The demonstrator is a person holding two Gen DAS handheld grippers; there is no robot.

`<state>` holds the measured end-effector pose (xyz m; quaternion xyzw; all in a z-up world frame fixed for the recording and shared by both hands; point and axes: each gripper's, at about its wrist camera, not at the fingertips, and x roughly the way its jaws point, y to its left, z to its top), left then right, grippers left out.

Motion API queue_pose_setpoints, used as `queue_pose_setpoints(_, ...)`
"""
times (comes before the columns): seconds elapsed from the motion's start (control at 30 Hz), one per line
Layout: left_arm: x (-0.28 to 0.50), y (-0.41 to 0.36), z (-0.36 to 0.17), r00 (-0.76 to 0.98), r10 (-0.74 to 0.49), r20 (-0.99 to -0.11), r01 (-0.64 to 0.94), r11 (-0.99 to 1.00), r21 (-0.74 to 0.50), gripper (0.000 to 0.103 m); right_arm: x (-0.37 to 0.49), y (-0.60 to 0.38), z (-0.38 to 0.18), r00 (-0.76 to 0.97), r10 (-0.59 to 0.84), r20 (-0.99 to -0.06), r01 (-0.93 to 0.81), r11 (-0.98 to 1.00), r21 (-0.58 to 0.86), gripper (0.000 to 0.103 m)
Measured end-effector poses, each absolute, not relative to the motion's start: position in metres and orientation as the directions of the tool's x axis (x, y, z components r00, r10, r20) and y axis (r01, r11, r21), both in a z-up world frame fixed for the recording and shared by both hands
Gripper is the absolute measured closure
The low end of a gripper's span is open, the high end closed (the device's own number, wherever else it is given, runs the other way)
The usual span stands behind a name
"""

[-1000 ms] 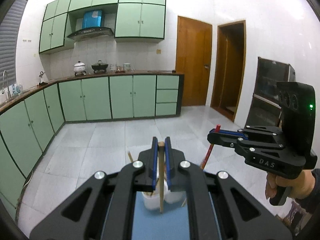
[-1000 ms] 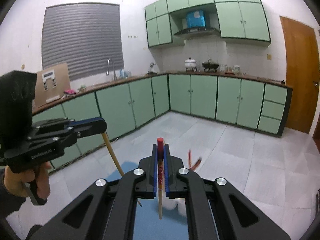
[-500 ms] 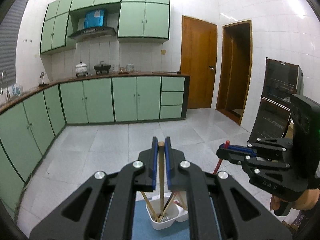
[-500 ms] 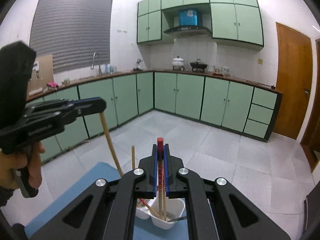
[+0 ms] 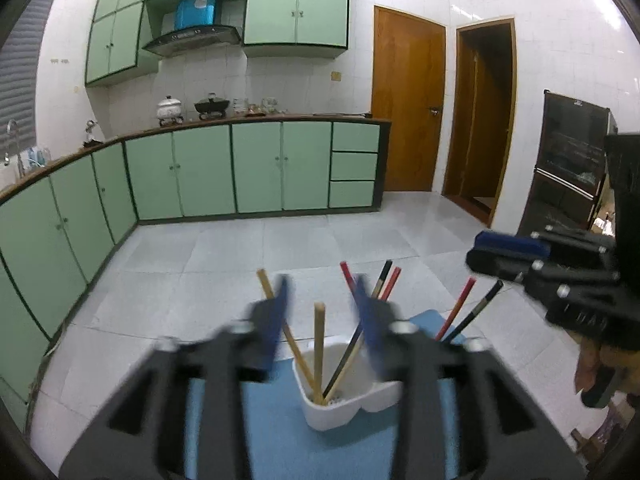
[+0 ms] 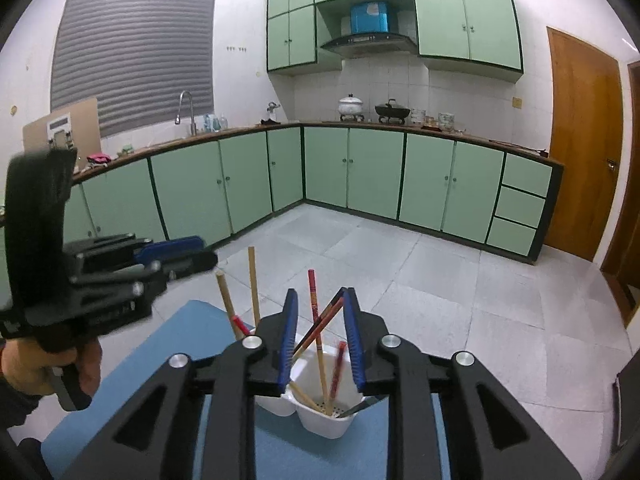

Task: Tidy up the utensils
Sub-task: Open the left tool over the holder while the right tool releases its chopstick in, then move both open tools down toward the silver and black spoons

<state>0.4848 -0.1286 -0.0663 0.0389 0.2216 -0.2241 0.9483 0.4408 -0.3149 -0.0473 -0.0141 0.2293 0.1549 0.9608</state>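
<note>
**Tip-over risk at the holder**

Your white plastic two-compartment utensil holder (image 6: 326,414) sits low centre on the blue mat (image 6: 160,344), chopsticks (image 6: 316,328) leaning loosely. Left gripper (image 5: 320,300) and right gripper (image 6: 320,316) both gape empty; a stray finger could snag sticks and topple it.

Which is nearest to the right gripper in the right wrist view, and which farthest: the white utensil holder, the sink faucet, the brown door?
1. White utensil holder, just below the right gripper.
2. Sink faucet and brown door, far left and far right: too close to rank.
</note>
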Motion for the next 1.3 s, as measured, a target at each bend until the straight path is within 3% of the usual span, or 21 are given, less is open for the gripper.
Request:
queue_pose_setpoints(0.27,0.411,-0.105,-0.065,0.831,-0.382,-0.405,0.418,0.909,0.001,0.048,0.346,-0.332,-0.052,0.862,0.367,-0.349,-0.344,0.930,0.130,0.071)
queue_pose_setpoints(0.8,0.289,-0.083,-0.085,0.813,-0.353,-0.463,0.401,0.916,0.006,0.044,0.195,-0.324,-0.118,0.811,0.364,-0.459,-0.318,0.932,0.177,0.065)
queue_pose_setpoints(1.0,0.245,-0.066,-0.134,0.760,-0.324,-0.563,0.365,0.930,-0.041,0.042,0.152,-0.312,-0.153,0.785,0.352,-0.510,-0.304,0.936,0.177,0.065)
queue_pose_setpoints(1.3,0.179,-0.052,-0.221,0.703,-0.318,-0.636,0.340,0.936,-0.092,0.040,0.113,-0.293,-0.211,0.737,0.341,-0.584,-0.303,0.938,0.166,0.065)
